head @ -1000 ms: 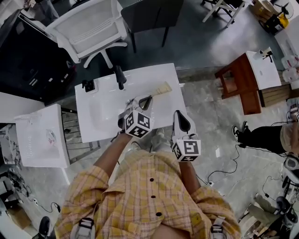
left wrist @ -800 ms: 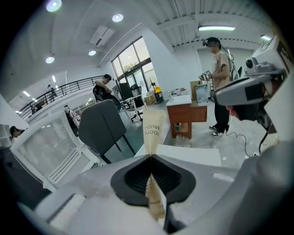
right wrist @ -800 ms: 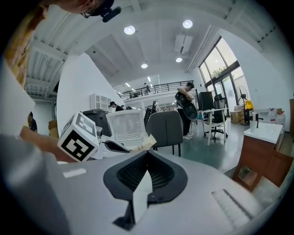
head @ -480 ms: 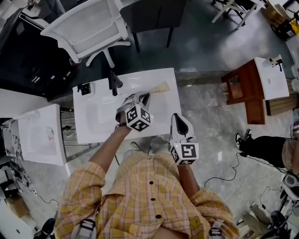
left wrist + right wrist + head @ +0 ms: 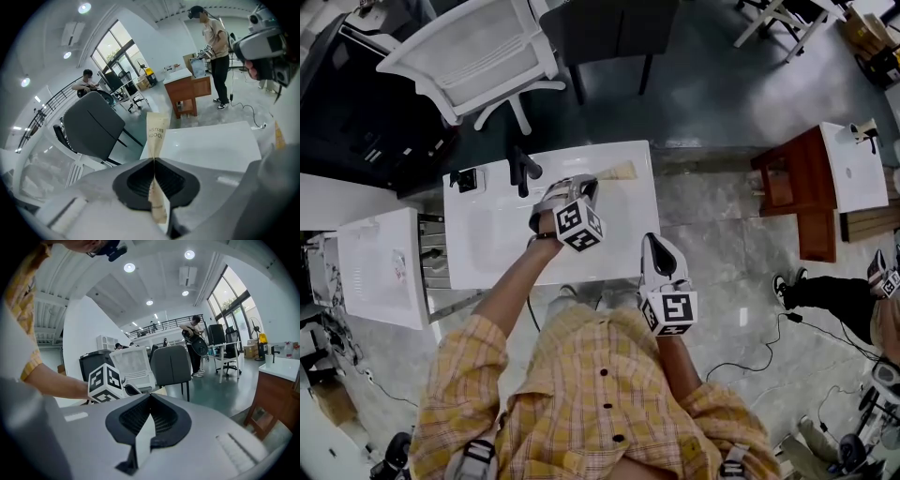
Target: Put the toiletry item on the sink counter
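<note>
The left gripper (image 5: 584,186) reaches over the rear right part of the white sink bench (image 5: 619,246). Its fingers (image 5: 174,178) pinch a thin paper toothbrush packet (image 5: 155,136) edge-on near 1 end, and the long free end juts forward toward the bench's back edge. The head view places that free end (image 5: 617,172) close to the rear rim, right of the faucet (image 5: 521,167), and no view shows whether it touches the surface. That is probably the main risk: if it is let go here, a light, overhanging packet could tip or slide off the back onto the floor. If it hangs above the bench, it may flutter sideways toward the basin (image 5: 499,225). Flat paper might also cling to a rubber pad as the fingers part. The right gripper (image 5: 652,241) hangs off the front edge, its fingers pressed together on nothing, so it cannot steady anything.
</note>
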{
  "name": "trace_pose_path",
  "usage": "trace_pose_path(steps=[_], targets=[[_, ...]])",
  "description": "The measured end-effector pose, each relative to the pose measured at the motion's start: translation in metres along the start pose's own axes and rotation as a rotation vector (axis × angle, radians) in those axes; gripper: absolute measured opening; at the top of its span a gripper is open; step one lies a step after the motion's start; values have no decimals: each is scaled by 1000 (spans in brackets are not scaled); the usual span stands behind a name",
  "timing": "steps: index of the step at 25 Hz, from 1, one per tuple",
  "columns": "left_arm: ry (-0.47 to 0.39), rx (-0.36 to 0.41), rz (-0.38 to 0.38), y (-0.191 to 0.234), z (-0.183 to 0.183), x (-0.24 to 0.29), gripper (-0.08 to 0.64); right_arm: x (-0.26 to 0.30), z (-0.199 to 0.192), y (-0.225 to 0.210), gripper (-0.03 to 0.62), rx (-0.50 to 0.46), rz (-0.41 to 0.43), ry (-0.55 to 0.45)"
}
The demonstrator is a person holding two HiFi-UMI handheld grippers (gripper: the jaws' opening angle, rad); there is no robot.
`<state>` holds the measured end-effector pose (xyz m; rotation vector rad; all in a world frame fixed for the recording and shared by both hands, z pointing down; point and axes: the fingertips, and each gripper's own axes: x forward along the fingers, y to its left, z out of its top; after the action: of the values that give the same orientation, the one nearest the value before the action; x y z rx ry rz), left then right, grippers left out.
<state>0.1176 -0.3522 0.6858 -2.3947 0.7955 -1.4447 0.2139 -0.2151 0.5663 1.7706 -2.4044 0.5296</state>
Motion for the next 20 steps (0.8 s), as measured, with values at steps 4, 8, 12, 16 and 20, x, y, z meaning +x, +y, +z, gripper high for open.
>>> trace_pose_path(steps=[4,8,12,16,20], targets=[[23,52,-2,1,-1,16,8,5,1,-4,2,-10,13,4],[45,92,-6,0,-5,31,8,8,2,-5,2,-22,28,4],[70,148,2,1,-12,45,8,9,0,-8,2,-28,32,6],[96,188,-1,5,-18,58,8,9,-1,-14,2,-28,30,8],[131,234,1,9,-24,73,8,10,-2,-17,2,-35,32,14]])
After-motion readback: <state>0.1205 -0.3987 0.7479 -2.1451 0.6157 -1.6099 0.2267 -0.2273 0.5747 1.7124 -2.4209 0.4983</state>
